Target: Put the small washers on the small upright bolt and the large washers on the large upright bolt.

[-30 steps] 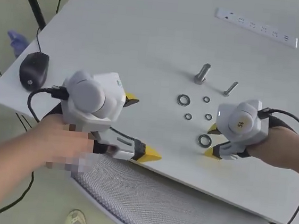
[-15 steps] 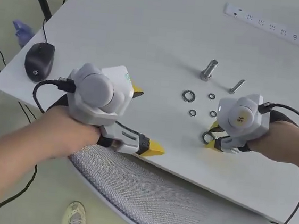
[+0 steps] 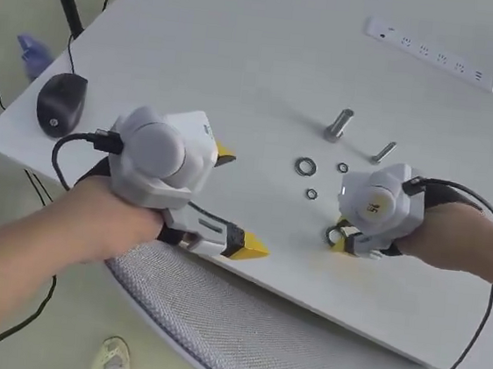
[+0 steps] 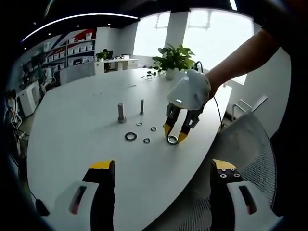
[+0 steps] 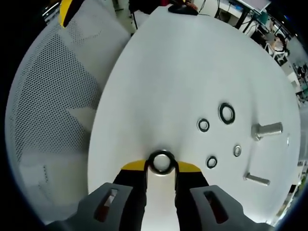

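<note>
Unlike a second ago, the right hand-held gripper is clenched on a large washer, meant for the large bolt; the left hand-held gripper is held released.

In head view, large washer partly hidden, and perhaps one small washer wholly, beneath the right tool.

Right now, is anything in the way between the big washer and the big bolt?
Nothing tall. Only small washers lie flat on the table between the large washer in the right hand-held gripper and the large bolt.
</note>
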Available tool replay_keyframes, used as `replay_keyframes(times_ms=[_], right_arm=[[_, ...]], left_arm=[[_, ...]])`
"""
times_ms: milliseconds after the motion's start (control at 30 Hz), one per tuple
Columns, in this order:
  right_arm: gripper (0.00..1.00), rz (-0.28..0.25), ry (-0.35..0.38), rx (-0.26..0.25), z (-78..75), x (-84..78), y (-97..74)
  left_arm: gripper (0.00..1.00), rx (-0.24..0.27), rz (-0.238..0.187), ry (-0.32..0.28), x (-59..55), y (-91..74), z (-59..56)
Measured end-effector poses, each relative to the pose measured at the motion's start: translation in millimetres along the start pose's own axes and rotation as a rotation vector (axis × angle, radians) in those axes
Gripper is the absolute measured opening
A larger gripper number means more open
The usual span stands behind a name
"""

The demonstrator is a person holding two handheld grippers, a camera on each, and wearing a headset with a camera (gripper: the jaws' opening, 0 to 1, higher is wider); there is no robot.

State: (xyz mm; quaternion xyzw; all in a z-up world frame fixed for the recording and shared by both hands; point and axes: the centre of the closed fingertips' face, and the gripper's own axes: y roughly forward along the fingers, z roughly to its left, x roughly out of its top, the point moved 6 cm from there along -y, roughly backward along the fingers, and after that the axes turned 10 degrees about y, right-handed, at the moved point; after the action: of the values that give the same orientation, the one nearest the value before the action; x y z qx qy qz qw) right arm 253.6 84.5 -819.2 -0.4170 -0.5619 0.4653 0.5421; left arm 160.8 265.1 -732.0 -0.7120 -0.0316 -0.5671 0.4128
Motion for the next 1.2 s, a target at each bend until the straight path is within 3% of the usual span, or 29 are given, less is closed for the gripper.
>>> replay_keyframes(times_ms=[167,300,467,667,967,1200], right_arm=[[0.21,0.009,0.013,-0.003,-0.2,0.8,1.0],[0.21,0.016,0.037,0.01,-3.1,1.9,1.2],[0.21,-0.004,0.076,0.014,-5.4,2.1,-0.4],[0.21,0.008,0.084,0.022,-6.5,-0.6,-3.6],[0.21,0.002,0.079,0.013,-18.4,4.2,-26.7],[0.21,-0.009,0.115,0.018,-26.3,11.1,-54.1]], left_arm=[[0.8,0.019,-0.009,-0.022,-1.1,-8.2,3.2],[0.8,0.02,0.018,-0.013,-6.6,-9.5,4.0],[0.79,0.031,0.009,-0.03,-6.3,-13.2,9.1],[0.78,0.032,0.018,-0.028,-7.2,-13.9,11.6],[0.78,0.024,0.003,-0.026,0.7,-14.2,12.6],[0.8,0.019,-0.001,-0.012,4.5,-11.8,14.7]])
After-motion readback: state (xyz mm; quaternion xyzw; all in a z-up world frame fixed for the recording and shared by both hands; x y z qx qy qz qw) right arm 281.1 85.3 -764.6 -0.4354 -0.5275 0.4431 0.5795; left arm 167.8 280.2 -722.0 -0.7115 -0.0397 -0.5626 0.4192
